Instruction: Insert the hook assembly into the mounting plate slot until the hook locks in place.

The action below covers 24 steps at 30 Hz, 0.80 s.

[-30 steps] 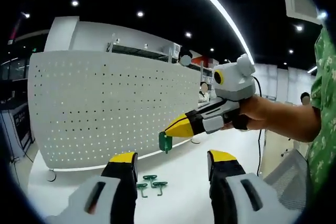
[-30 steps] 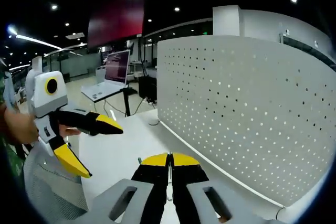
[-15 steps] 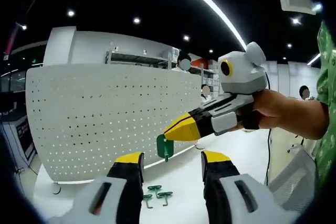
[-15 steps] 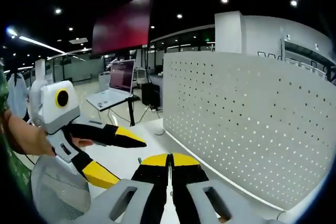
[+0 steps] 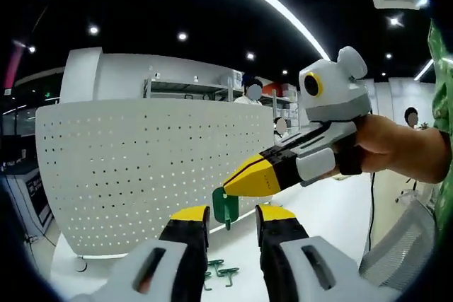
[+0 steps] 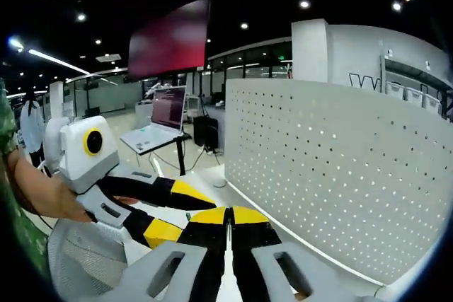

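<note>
A white perforated mounting plate (image 5: 134,175) stands upright on the table and appears again on the right of the right gripper view (image 6: 340,189). My right gripper (image 5: 228,187) reaches in from the right, shut on a green hook (image 5: 226,207) that hangs below its yellow tips. My left gripper (image 5: 232,216) is open, and the hook hangs in the gap just above its two tips. Whether they touch the hook is unclear. Several loose green hooks (image 5: 221,272) lie on the table below. In the right gripper view my right gripper (image 6: 228,216) is pressed shut, with the left gripper (image 6: 170,210) close at its left.
The white table (image 5: 333,210) runs out to the right of the plate. A mesh chair (image 6: 78,259) stands near the person's arm. A laptop (image 6: 168,104) sits on a desk behind. People stand far off beyond the plate.
My left jaws have narrowed. The right gripper with the hook has come nearer, so the hook now hangs between the left tips. Both views have tilted up slightly.
</note>
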### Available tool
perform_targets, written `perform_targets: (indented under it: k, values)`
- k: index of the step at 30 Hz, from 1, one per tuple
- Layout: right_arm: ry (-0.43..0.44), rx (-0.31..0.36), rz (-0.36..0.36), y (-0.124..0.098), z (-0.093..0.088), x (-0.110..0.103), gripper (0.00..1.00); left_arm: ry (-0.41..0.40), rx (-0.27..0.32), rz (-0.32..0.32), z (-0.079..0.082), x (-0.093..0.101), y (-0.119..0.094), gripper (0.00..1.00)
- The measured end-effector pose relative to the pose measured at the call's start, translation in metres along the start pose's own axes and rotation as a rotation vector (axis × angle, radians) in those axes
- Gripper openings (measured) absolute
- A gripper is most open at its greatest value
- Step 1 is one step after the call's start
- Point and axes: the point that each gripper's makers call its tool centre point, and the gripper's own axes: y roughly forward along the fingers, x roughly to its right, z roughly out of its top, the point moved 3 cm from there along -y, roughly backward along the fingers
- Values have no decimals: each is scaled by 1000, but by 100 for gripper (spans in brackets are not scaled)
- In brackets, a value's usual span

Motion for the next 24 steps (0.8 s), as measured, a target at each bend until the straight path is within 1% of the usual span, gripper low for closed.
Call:
perform_targets:
  k: [11, 24]
  values:
    - [11, 13, 12, -2, 4, -6, 0, -7, 20, 14, 2, -2, 1, 16]
    - [24, 24, 18, -3, 8, -9, 0, -15, 41, 21, 5, -3, 1, 10]
